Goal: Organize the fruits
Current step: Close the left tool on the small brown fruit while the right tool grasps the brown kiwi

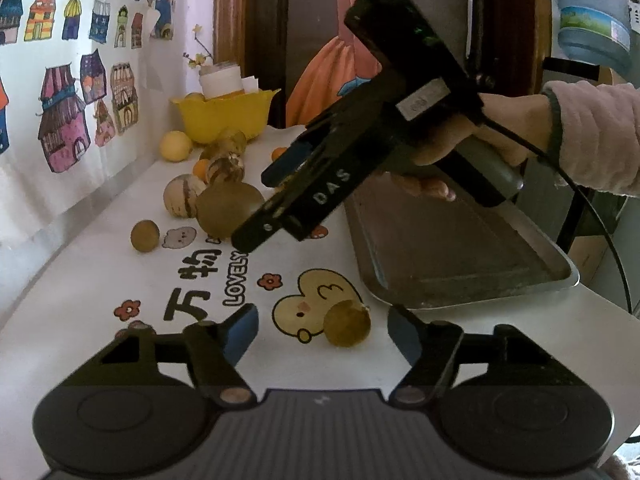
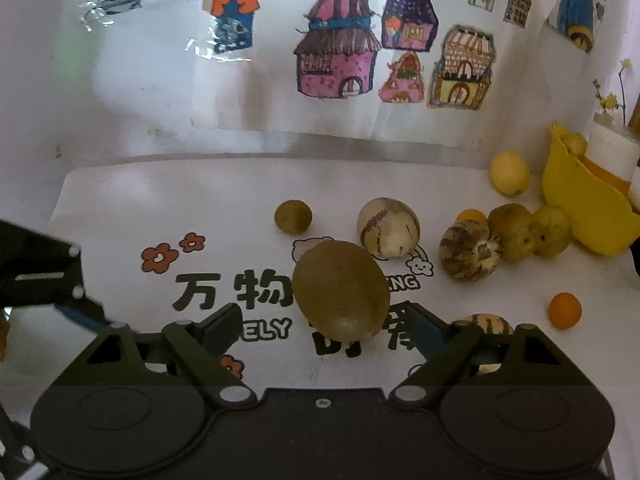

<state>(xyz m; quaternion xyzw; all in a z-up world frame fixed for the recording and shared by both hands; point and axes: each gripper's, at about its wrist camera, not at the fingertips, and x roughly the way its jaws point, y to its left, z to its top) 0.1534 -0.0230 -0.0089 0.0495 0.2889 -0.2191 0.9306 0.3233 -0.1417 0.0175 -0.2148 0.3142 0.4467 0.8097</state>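
Observation:
My left gripper is open, with a small brown round fruit lying on the table between its fingertips. My right gripper is open around a large kiwi that rests on the table; in the left wrist view the right gripper reaches down beside that kiwi. Other fruits lie loose: a small brown ball, a striped pale melon, a striped brown one, a yellow lemon and a small orange.
A metal tray lies on the table right of the fruits. A yellow bowl stands at the far end; it also shows in the right wrist view. A wall with house drawings borders the table.

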